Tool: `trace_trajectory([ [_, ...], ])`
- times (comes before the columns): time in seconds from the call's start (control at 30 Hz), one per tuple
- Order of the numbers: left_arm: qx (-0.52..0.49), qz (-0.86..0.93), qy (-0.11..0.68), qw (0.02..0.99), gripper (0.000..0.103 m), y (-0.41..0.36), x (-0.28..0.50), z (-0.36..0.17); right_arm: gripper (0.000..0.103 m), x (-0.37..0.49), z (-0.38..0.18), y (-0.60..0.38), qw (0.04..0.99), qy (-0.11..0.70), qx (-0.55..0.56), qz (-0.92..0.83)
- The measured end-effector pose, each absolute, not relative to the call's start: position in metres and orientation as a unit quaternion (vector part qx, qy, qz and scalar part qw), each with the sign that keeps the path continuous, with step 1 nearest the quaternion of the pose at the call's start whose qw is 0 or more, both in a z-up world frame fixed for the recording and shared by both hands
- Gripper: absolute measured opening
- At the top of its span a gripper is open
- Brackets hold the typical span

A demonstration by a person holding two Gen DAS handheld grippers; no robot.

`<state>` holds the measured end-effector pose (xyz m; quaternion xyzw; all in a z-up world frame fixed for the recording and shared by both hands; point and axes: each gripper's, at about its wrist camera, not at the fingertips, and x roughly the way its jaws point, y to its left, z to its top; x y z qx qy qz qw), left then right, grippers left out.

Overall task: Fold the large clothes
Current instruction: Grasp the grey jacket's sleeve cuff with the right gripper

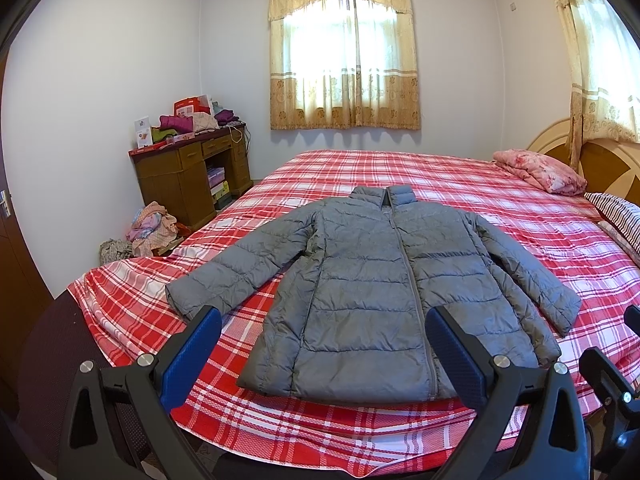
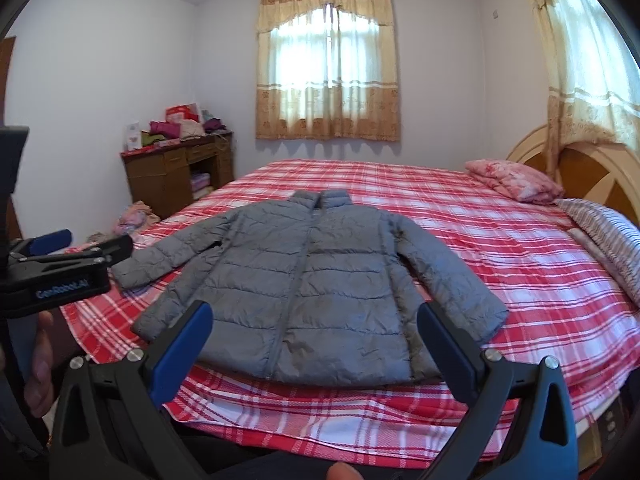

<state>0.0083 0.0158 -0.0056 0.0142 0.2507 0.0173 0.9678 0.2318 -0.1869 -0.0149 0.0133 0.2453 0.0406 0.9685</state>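
A grey quilted puffer jacket lies flat and zipped on the red plaid bed, collar away from me, both sleeves spread out to the sides. It also shows in the right wrist view. My left gripper is open and empty, held above the jacket's near hem. My right gripper is open and empty, also in front of the hem. The left gripper's body shows at the left of the right wrist view.
A pink folded quilt and a striped pillow lie by the wooden headboard at the right. A cluttered brown desk stands at the far left, with a clothes pile on the floor.
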Motion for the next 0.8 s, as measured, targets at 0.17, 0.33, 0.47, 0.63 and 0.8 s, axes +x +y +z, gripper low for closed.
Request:
trace_trajectory([
  [0.17,0.032,0.007,0.266,0.963,0.102,0.015,0.022,-0.021,0.103,0.253,-0.029,-0.223,0.962,0.268,0.051,0.035],
  [0.33,0.055,0.022,0.287,0.956,0.102,0.016,0.057,-0.040,0.103,0.283,-0.053,-0.296,0.951,0.290,0.104,-0.028],
  [0.47,0.084,0.038,0.298,0.950,0.102,0.016,0.097,-0.057,0.103,0.303,-0.080,-0.364,0.929,0.322,0.157,-0.097],
  [0.63,0.095,0.036,0.319,0.942,0.102,0.014,0.151,-0.072,0.086,0.329,-0.129,-0.443,0.885,0.375,0.227,-0.157],
  [0.8,0.103,0.049,0.315,0.942,0.102,0.011,0.189,-0.081,0.082,0.348,-0.157,-0.465,0.874,0.394,0.250,-0.136],
])
